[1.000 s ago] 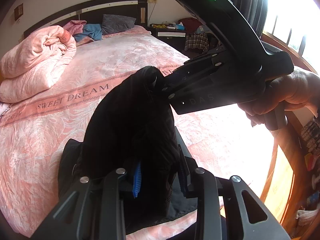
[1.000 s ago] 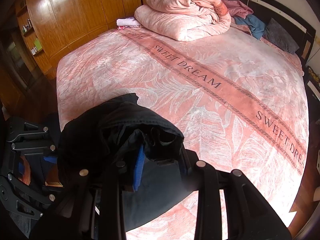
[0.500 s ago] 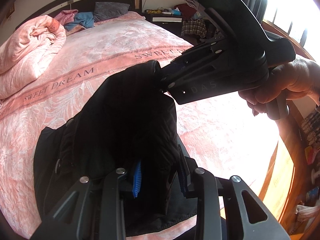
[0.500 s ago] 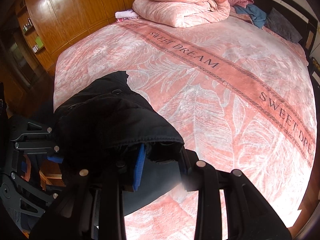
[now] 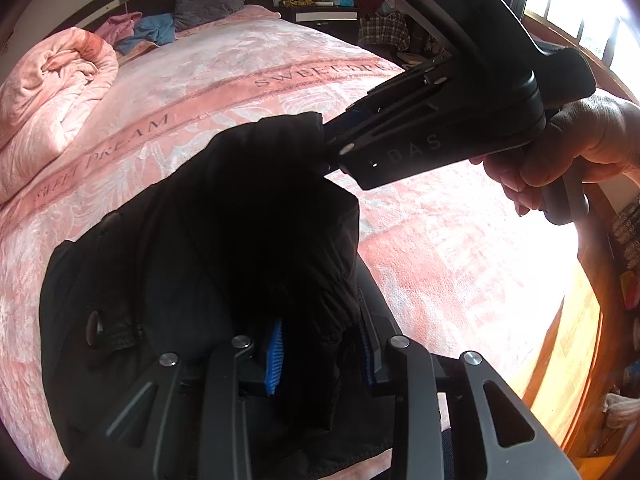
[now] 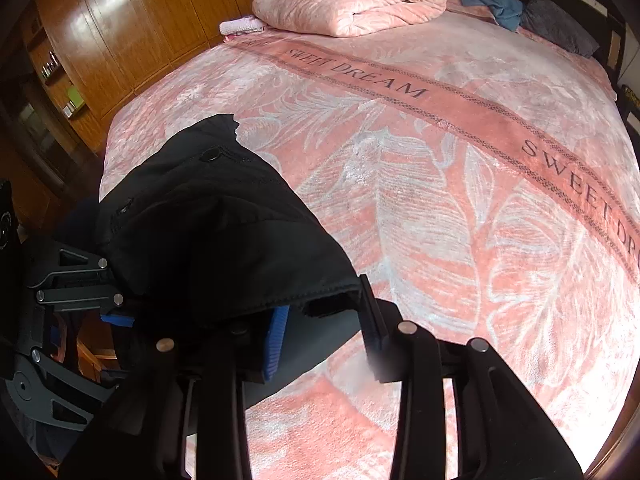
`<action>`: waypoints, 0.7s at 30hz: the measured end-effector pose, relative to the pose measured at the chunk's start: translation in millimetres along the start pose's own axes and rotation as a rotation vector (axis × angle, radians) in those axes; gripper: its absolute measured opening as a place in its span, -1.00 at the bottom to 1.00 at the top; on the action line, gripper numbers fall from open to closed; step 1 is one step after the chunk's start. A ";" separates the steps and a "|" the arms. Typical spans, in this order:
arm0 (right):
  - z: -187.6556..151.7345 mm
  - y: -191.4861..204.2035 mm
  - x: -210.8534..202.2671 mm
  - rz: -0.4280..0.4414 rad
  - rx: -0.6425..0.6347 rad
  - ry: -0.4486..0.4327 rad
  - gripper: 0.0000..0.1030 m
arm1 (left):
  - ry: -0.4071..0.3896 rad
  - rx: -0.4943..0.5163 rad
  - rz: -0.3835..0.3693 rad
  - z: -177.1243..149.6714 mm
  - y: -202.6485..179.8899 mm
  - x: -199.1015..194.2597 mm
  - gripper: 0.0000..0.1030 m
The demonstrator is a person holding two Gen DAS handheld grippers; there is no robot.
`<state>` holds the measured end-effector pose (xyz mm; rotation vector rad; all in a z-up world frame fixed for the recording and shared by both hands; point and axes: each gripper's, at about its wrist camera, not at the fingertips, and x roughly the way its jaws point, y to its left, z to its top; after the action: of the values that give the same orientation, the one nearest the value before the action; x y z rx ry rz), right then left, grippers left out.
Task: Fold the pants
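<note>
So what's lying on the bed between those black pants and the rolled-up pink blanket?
Nothing: in the right wrist view only bare bedspread lies between the black pants and the pink blanket.

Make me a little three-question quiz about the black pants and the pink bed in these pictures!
1. True or false: the black pants lie flat and fully folded on the bed.
2. What two words are printed on the bed's stripe?
3. What sits between the left gripper pads? A) a pillow B) black pants fabric C) nothing

Key:
1. False. Both grippers hold them bunched above the bed; the right gripper jaws are opening, with fabric between them.
2. SWEET DREAM.
3. B.
</note>
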<state>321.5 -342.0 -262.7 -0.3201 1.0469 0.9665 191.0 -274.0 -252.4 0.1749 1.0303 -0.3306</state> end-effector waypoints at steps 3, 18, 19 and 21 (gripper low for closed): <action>-5.9 -4.6 1.8 0.008 0.025 -0.009 -0.33 | 0.003 0.011 0.007 -2.6 -2.5 4.6 -0.42; -24.0 -2.1 -19.5 -0.017 0.225 -0.076 -0.23 | 0.031 0.057 -0.015 -7.9 -8.4 8.7 -0.33; -25.1 -2.0 -22.3 -0.017 0.254 -0.077 -0.18 | 0.037 0.052 -0.043 -7.9 -6.3 7.6 -0.28; -28.7 -2.9 -27.6 -0.008 0.321 -0.076 -0.06 | 0.037 0.029 -0.135 -8.3 -0.7 -0.5 -0.02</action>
<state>302.9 -376.3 -254.4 -0.0226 1.1102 0.7817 183.8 -272.1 -256.2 0.1384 1.0768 -0.4665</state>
